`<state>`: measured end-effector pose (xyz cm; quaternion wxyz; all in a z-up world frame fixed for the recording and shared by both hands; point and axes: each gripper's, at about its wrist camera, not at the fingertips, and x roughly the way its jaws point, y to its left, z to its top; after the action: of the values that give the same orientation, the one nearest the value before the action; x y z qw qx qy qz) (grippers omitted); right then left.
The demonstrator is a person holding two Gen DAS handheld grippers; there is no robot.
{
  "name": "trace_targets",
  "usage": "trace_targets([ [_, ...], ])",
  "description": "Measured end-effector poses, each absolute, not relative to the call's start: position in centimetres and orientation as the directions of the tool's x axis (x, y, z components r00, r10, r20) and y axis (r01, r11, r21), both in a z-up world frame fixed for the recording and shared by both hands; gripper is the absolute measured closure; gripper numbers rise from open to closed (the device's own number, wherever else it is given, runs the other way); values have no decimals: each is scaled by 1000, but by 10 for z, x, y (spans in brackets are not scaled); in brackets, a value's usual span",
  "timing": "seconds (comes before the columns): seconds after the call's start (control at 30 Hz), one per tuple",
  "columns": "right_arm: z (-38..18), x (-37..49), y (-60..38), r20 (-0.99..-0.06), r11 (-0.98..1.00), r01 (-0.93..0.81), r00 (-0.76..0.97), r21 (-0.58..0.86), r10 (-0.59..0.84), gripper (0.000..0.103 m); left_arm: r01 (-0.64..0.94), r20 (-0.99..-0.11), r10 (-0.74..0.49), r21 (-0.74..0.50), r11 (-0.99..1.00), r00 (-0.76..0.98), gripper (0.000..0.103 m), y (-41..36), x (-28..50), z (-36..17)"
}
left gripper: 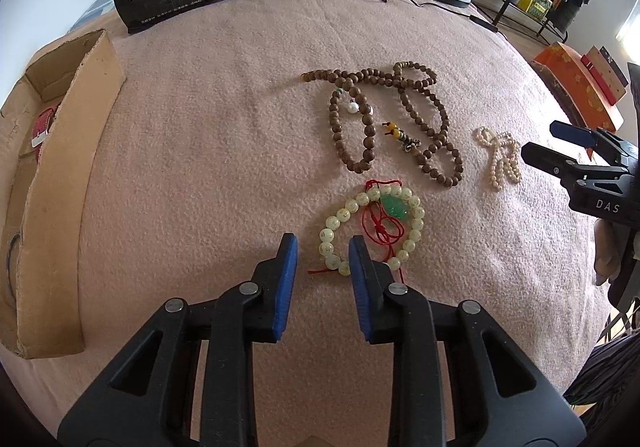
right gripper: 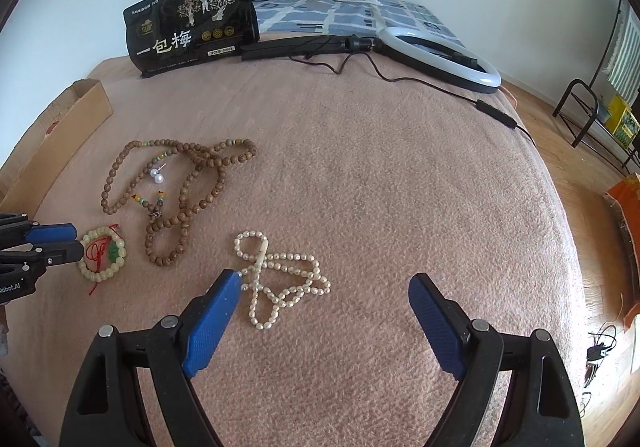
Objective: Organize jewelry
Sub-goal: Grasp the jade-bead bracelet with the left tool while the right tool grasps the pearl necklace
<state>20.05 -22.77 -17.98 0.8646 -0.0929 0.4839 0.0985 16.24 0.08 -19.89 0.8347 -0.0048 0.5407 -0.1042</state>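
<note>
Left wrist: pale-green bead bracelet (left gripper: 372,223), red cord, jade-green pendant (left gripper: 394,208).

Your left gripper (left gripper: 323,247) has bare pink blanket (left gripper: 200,167) on its left, all the way to the cardboard box (left gripper: 68,187). Its right finger touches the jade bracelet (left gripper: 372,231); the wooden beads (left gripper: 384,119) lie just beyond. Your right gripper (right gripper: 324,283), jaws wide apart, has its left finger touching the pearl necklace (right gripper: 280,275); to its right the blanket lies bare. At the back stand a black bag (right gripper: 192,27) and ring light (right gripper: 440,51).
</note>
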Motion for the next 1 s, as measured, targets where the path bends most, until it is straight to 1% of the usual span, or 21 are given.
trace_targets([
  [0.13,-185,203,-224,-862,962,-271,497,-45,99,15,168,-906,-171,-113,979,387,78,-1,168,-205],
  [0.2,-187,203,-222,-863,958,-285,491,-32,118,12,172,-909,-165,-105,980,384,78,-3,170,-208],
  [0.3,-189,204,-217,-860,953,-302,496,-42,119,9,177,-906,-162,-99,979,390,78,-4,172,-210],
  [0.43,-194,210,-213,-864,949,-309,492,-58,107,9,173,-902,-164,-102,980,399,78,-3,174,-212],
  [0.6,-209,217,-207,-886,946,-315,457,-76,81,9,173,-898,-154,-88,981,413,84,-6,174,-212],
  [0.7,-212,219,-209,-891,952,-302,443,-45,98,10,159,-896,-167,-110,981,410,90,-3,175,-211],
  [0.73,-212,220,-210,-893,952,-304,437,-31,110,13,155,-896,-174,-120,981,409,91,-2,175,-211],
  [0.8,-211,219,-208,-894,948,-317,429,-11,133,24,146,-894,-182,-132,980,409,93,-1,175,-211],
  [0.83,-210,218,-207,-893,944,-329,427,-7,143,29,143,-894,-185,-138,980,409,94,0,175,-211],
  [0.9,-208,215,-202,-891,933,-359,421,5,167,50,134,-892,-192,-149,980,409,95,1,175,-211],
  [0.93,-207,213,-199,-890,928,-372,421,4,173,56,127,-891,-196,-157,979,410,95,2,175,-211],
  [0.97,-207,212,-197,-890,924,-382,423,-6,169,69,120,-890,-201,-166,979,410,95,3,175,-211],
  [1.0,-207,211,-194,-890,920,-392,422,-10,170,75,113,-889,-206,-174,978,409,96,3,175,-211],
])
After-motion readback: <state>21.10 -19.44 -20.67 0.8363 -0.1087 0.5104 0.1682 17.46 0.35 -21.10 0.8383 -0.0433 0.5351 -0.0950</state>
